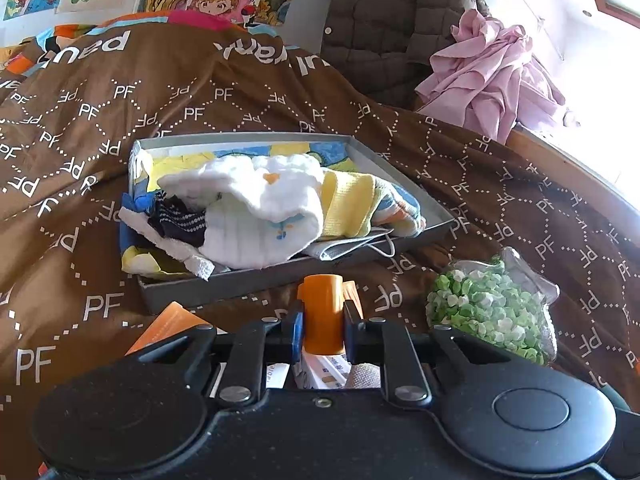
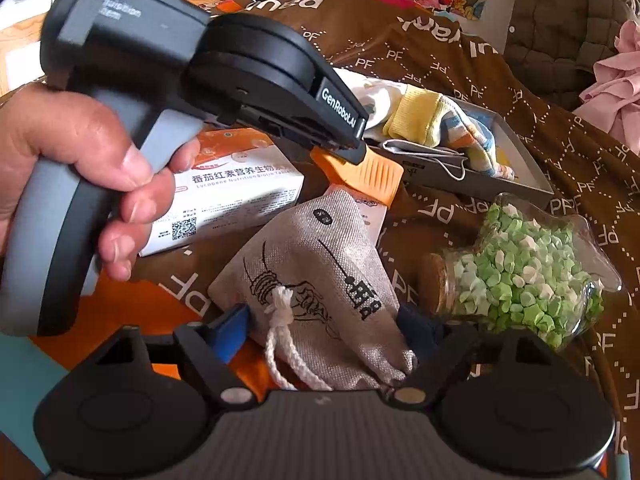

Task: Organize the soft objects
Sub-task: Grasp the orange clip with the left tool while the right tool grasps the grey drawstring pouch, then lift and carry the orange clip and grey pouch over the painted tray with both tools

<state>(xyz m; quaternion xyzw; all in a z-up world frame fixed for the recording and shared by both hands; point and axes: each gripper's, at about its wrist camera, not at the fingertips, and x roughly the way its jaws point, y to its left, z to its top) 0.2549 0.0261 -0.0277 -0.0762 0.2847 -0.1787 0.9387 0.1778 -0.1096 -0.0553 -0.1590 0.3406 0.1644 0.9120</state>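
A shallow grey box (image 1: 372, 258) on the brown blanket holds a heap of soft things: white cloths (image 1: 260, 204), a yellow striped sock (image 1: 352, 208), a dark sock (image 1: 180, 216), a face mask. My left gripper (image 1: 322, 320) sits just in front of the box with its orange fingertips (image 1: 322, 300) pressed together and nothing between them; it also shows in the right wrist view (image 2: 376, 172). My right gripper (image 2: 324, 336) is open with its fingers on either side of a grey linen drawstring pouch (image 2: 320, 280) that lies on the blanket.
A star-shaped glass jar (image 2: 528, 276) of green paper stars with a cork lies right of the pouch. A white and orange supplement carton (image 2: 236, 196) lies left of it. A pink garment (image 1: 492, 76) and a dark quilted jacket (image 1: 372, 28) are at the back right.
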